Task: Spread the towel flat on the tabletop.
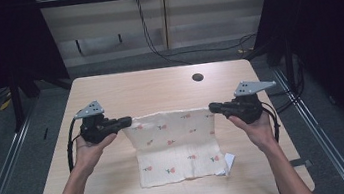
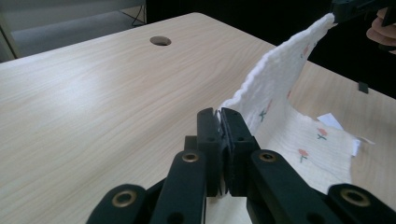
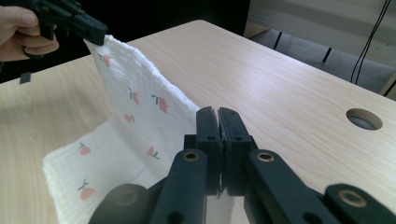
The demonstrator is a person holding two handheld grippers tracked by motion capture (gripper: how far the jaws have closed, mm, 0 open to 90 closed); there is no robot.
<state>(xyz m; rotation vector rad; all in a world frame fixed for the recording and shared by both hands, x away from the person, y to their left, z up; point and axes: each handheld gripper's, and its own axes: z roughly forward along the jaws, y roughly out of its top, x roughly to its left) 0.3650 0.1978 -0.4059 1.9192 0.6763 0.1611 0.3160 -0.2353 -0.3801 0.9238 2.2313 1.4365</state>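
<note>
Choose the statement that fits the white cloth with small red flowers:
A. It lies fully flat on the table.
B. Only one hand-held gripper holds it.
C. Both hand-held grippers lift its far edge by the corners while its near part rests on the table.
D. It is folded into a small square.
C: the left hand-held gripper and the right hand-held gripper each pinch a far corner of the white cloth with small red flowers, whose near part lies on the light wooden table.

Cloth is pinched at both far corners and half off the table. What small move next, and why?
Probably carry both grippers together toward the person, laying the raised edge over the near edge to fold it. The left gripper and right gripper are each shut on a far corner of the cloth, that edge is lifted and taut between them, and the near half lies flat on the table.
</note>
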